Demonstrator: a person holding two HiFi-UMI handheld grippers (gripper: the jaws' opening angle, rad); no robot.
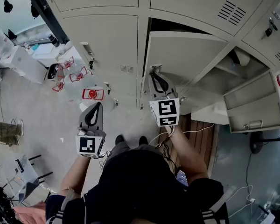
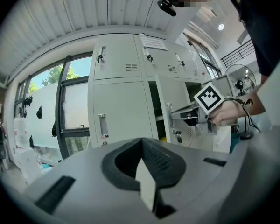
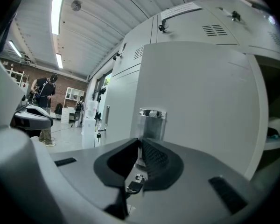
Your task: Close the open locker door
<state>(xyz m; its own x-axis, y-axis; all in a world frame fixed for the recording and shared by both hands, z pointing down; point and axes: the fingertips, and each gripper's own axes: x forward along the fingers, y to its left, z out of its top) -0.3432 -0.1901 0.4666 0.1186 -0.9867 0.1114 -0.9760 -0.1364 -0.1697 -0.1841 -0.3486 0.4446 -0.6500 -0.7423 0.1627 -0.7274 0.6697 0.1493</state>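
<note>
Push-shut step in hand. Right gripper [image 1: 155, 74] is clenched on nothing, tips at the handle [image 3: 151, 123] of the door [image 1: 186, 55], which stands ajar mid-bank. Left gripper [image 1: 99, 105] is clenched, empty, off to the side. Next move likely calls for pressing the door flush.

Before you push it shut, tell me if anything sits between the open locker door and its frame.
Nothing visible does. The gap between the open locker door and its frame shows no object, and the right gripper is on the door's outer side at the handle. The left gripper hangs off to the side.
</note>
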